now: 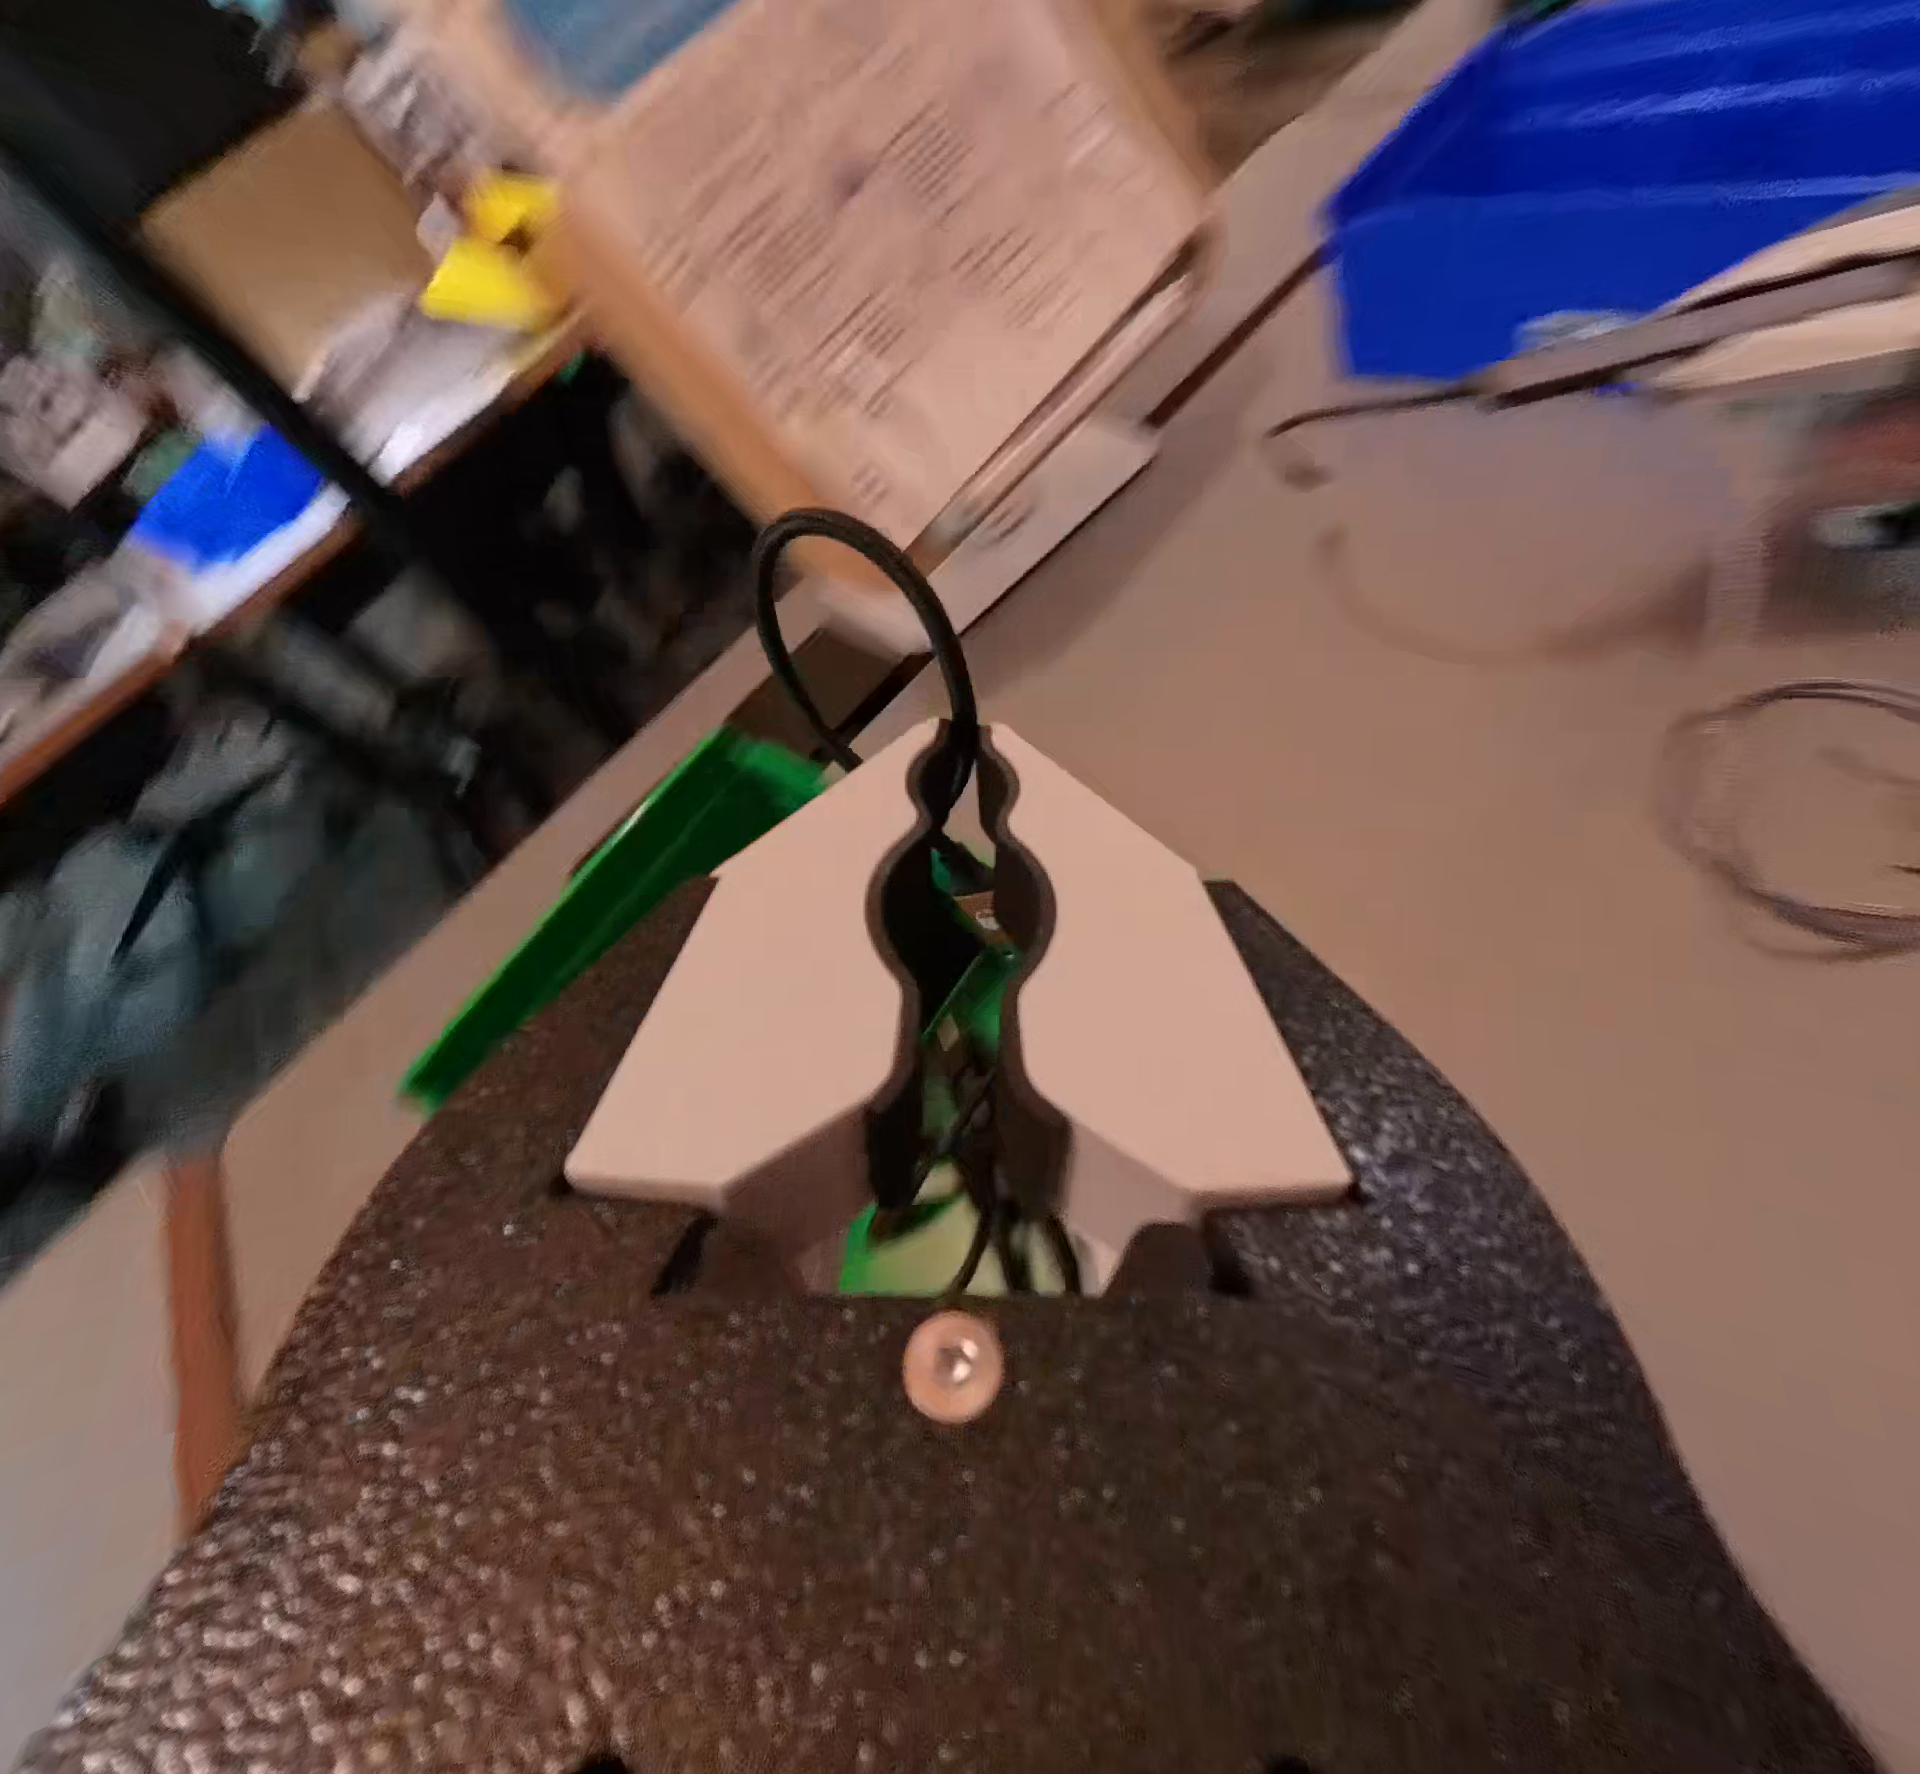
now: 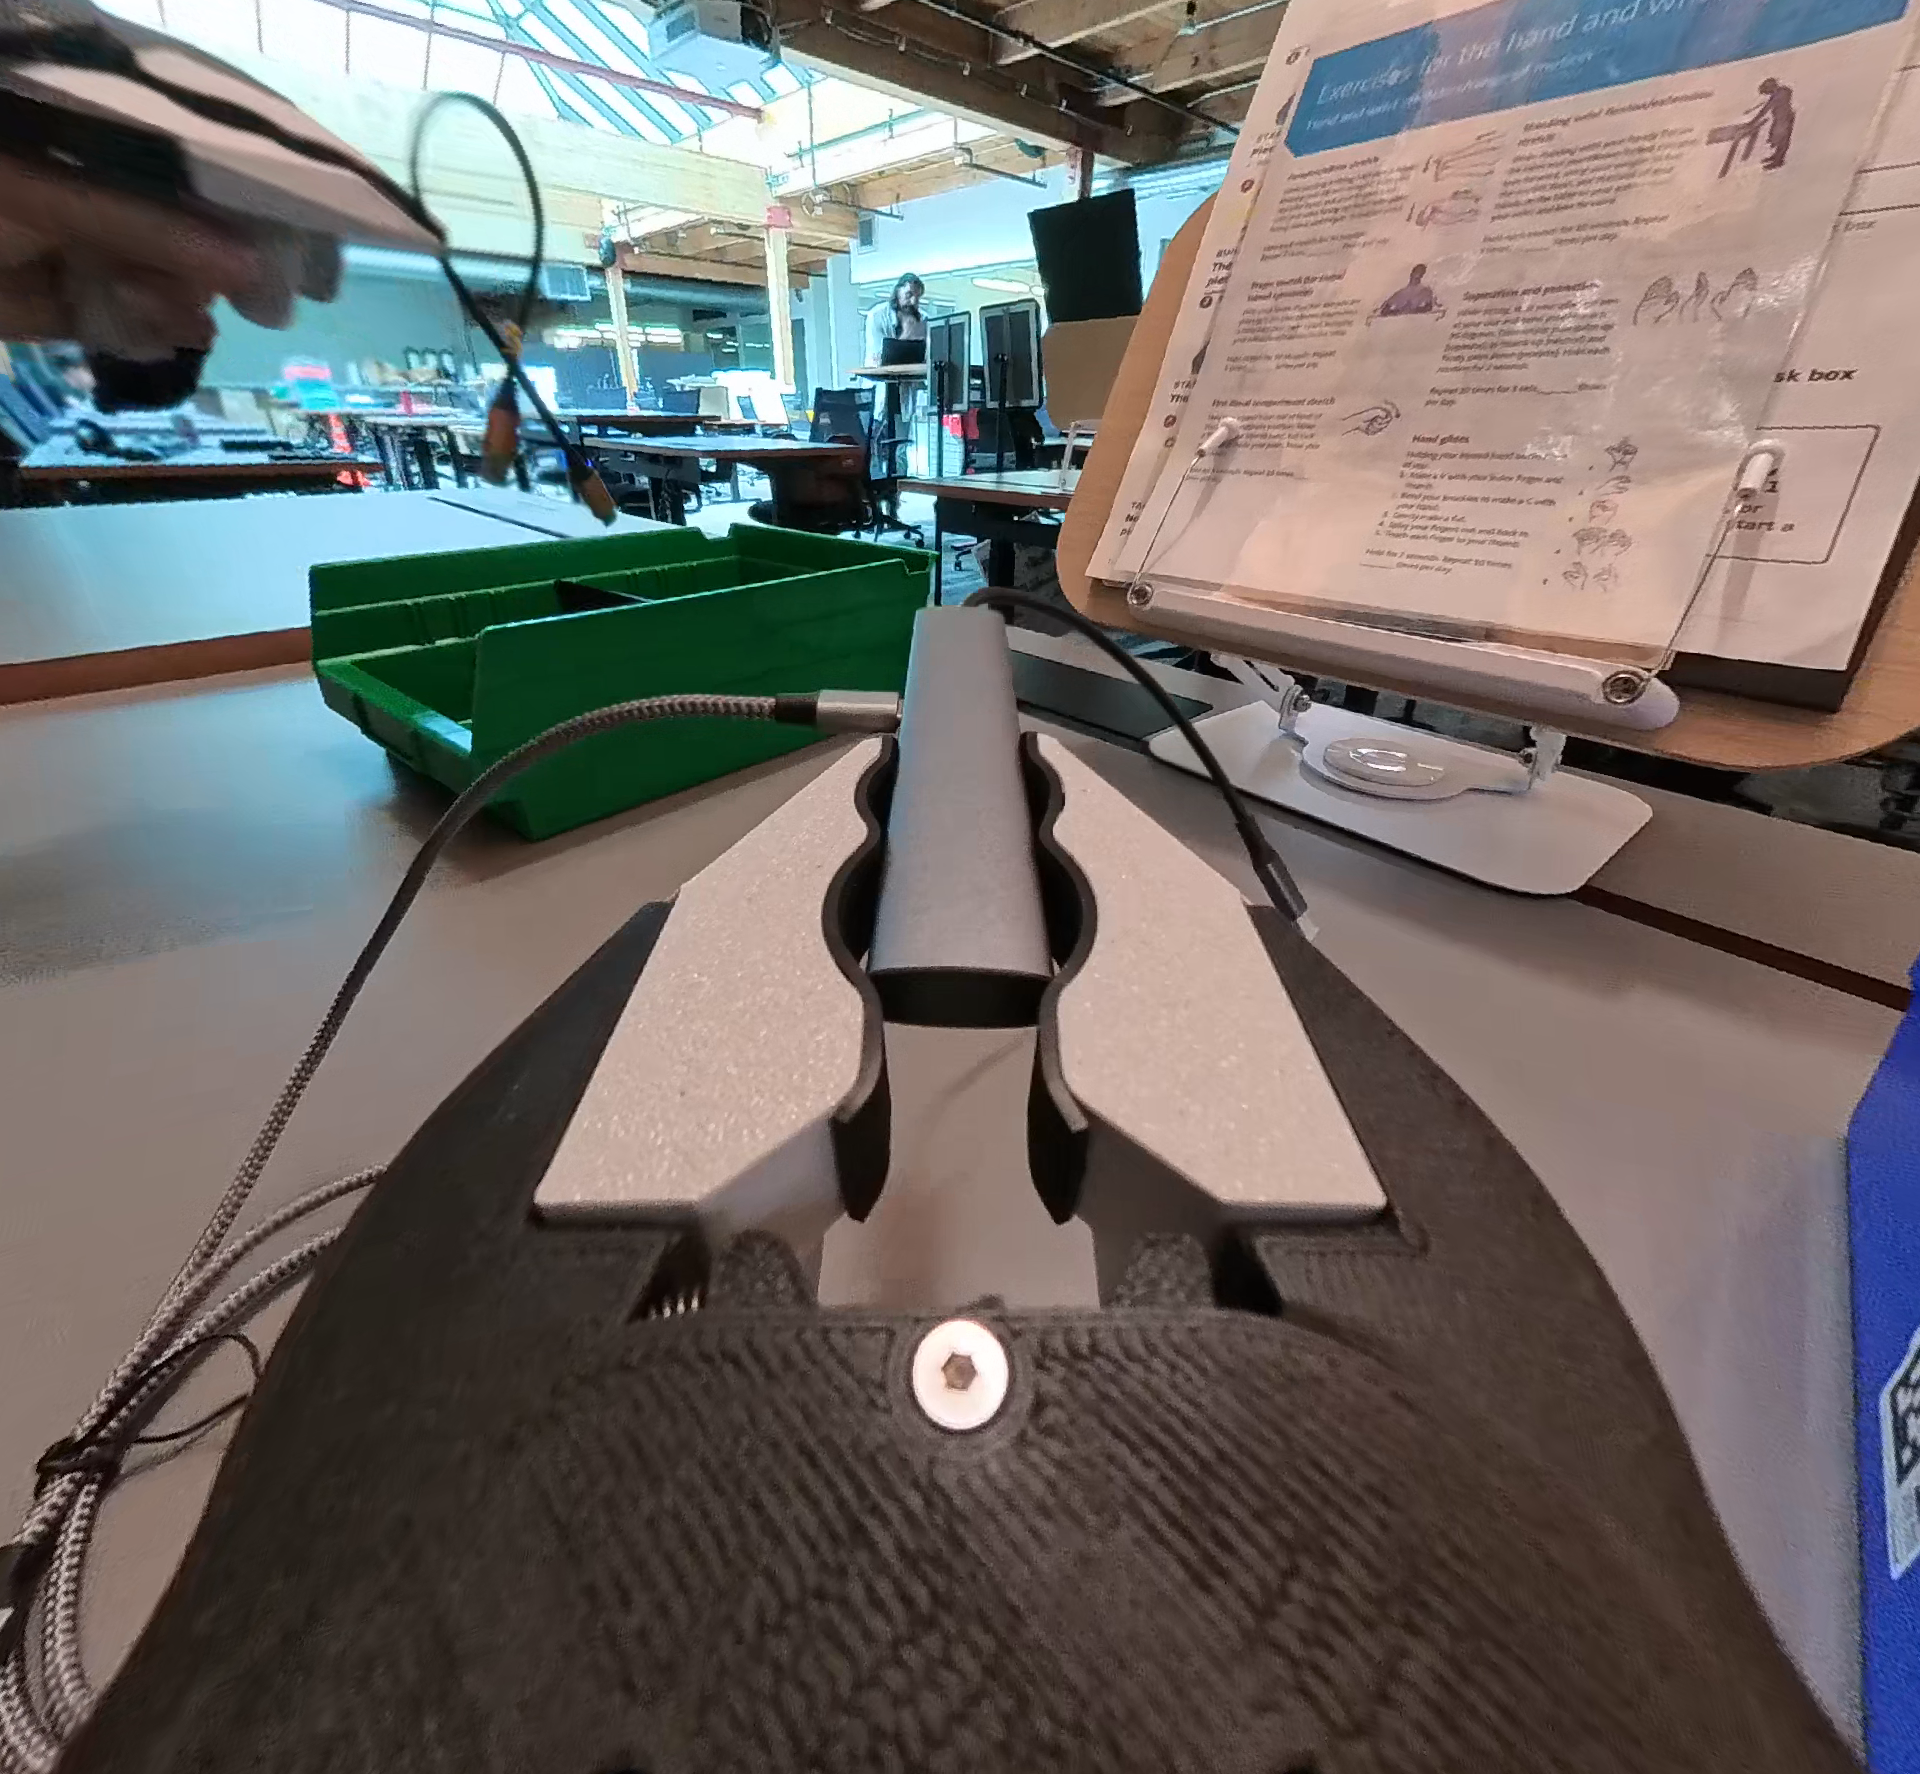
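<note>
My left gripper (image 1: 956, 758) is shut on a thin black cable (image 1: 862, 602) whose loop sticks up past the fingertips. It hangs above a green bin (image 1: 665, 883) at the table's edge. In the right wrist view the same cable (image 2: 473, 166) dangles from the left gripper (image 2: 416, 218), its orange-tipped plugs (image 2: 499, 431) hanging above the green bin (image 2: 623, 675). My right gripper (image 2: 956, 789) is shut on a grey metal hub (image 2: 956, 831), low over the table. A braided grey cable (image 2: 436, 820) is plugged into the hub's left side; the hub's own black lead (image 2: 1174, 716) curls right.
A wooden document stand (image 2: 1507, 270) with printed sheets sits on a white base at the right. A blue bin (image 1: 1621, 155) stands on the table and shows at the right edge of the right wrist view (image 2: 1886, 1309). A coiled cable (image 1: 1808, 820) lies on the table (image 2: 208, 893). The tips of one gripper are about 30 cm away from the tips of the other.
</note>
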### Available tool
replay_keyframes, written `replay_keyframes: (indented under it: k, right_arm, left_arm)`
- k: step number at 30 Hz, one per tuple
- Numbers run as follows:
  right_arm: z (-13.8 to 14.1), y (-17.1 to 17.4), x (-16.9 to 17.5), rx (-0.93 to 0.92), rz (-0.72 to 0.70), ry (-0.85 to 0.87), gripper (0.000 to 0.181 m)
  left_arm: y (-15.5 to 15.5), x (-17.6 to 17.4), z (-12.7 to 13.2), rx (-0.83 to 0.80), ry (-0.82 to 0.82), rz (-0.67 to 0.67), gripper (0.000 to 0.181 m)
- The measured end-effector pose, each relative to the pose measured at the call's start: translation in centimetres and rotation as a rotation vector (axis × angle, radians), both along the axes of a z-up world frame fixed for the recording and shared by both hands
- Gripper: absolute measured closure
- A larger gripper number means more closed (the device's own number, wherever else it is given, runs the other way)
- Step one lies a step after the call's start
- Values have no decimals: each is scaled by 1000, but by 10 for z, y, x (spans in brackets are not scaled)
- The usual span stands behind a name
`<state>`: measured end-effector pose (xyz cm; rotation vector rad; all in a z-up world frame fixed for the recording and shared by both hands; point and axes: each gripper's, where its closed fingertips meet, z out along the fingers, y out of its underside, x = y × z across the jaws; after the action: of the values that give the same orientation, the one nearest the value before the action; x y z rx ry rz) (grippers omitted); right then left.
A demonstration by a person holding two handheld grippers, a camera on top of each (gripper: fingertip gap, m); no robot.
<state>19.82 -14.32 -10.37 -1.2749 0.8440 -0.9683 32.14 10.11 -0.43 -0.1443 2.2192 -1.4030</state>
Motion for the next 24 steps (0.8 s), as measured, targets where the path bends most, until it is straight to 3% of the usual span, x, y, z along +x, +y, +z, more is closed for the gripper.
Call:
replay_keyframes:
  k: [3, 6, 9, 11, 14, 17, 21, 24]
  right_arm:
    - [2, -3, -1, 21, -7, -2, 159]
    - [3, -7, -1, 30, -16, -7, 159]
    - [3, -11, -2, 35, -25, -6, 159]
    - [3, -13, -2, 47, -29, -2, 159]
    - [4, -14, -2, 59, -27, -3, 159]
    - [4, -11, -2, 54, -19, -1, 159]
    - [4, -10, -2, 51, -16, -2, 159]
    - [3, -10, -1, 49, -15, 3, 159]
  left_arm:
    - [-45, -79, -1, 21, -118, -324, 180]
    - [-72, -147, -60, 269, -303, -555, 180]
    - [-71, -180, -129, 526, -385, -644, 180]
    - [-61, -191, -160, 615, -365, -669, 180]
    - [-35, -188, -190, 656, -253, -628, 177]
    - [-1, -159, -204, 619, -75, -454, 166]
    - [9, -151, -188, 348, 255, -296, 142]
    - [13, -117, -183, 216, 363, 11, 144]
